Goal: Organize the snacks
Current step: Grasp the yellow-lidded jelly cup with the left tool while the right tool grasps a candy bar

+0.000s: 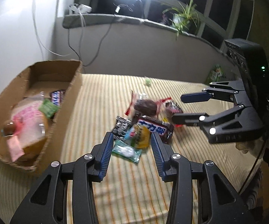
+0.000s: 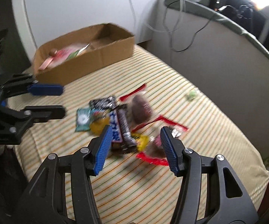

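Nearest, your left hand-held gripper (image 1: 131,150) hangs with jaws parted over the green mint packet (image 1: 126,151) at the pile's near edge, gripping nothing — a stance suited to straddling one packet. Your right hand-held gripper (image 2: 134,145) is likewise open and empty above the snack pile (image 2: 121,123), which lies heaped mid-way on the striped bed (image 2: 199,112). Farther off, the cardboard box (image 2: 104,56) already holds several snacks — evidently the collecting place.

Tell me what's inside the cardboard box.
The cardboard box holds a pink-labelled clear packet, a green wrapper and a blue-lettered bar. Anything beneath them is covered.
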`<state>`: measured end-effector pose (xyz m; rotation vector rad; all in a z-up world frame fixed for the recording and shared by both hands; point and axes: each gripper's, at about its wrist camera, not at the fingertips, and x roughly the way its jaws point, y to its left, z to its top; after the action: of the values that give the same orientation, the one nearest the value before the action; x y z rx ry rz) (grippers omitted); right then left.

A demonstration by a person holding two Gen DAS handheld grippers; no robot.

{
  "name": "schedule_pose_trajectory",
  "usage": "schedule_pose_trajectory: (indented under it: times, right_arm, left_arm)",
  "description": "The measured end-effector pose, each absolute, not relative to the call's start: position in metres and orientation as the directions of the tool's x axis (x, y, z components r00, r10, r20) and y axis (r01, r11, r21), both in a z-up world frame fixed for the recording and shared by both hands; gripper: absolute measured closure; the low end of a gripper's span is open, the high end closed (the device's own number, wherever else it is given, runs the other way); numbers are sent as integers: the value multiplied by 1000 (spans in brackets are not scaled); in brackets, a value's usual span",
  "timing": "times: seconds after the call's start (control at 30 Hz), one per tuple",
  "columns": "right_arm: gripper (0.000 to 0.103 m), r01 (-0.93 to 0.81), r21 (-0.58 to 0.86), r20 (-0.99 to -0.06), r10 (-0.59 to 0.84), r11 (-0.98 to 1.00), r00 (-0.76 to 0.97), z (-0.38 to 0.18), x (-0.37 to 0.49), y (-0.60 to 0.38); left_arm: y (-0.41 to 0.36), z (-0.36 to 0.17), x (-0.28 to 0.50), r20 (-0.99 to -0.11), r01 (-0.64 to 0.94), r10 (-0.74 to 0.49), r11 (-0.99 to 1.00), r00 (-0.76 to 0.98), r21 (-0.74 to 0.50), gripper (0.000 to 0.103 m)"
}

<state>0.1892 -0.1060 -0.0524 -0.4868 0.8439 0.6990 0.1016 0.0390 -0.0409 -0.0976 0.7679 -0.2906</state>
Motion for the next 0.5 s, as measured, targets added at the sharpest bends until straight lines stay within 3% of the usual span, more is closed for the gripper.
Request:
schedule_pose_trajectory:
  times: [0.17, 0.23, 0.3, 0.5]
  right_arm:
    - [48, -751, -76, -829, 377, 656, 413, -68, 192, -100]
    - [58, -760, -67, -836, 379, 647, 396, -74, 194, -96]
    - [61, -770, -66, -845, 375, 635, 382, -78, 195, -92]
    - [61, -792, -84, -860, 358, 604, 364, -87, 195, -84]
  left_arm:
    - [32, -47, 109, -692, 243, -304, 952, 655, -187, 63]
    - [29, -49, 113, -700, 252, -301, 952, 648, -176, 63]
    - [27, -52, 116, -708, 260, -300, 951, 639, -168, 63]
    - [17, -60, 128, -732, 293, -298, 946, 612, -141, 63]
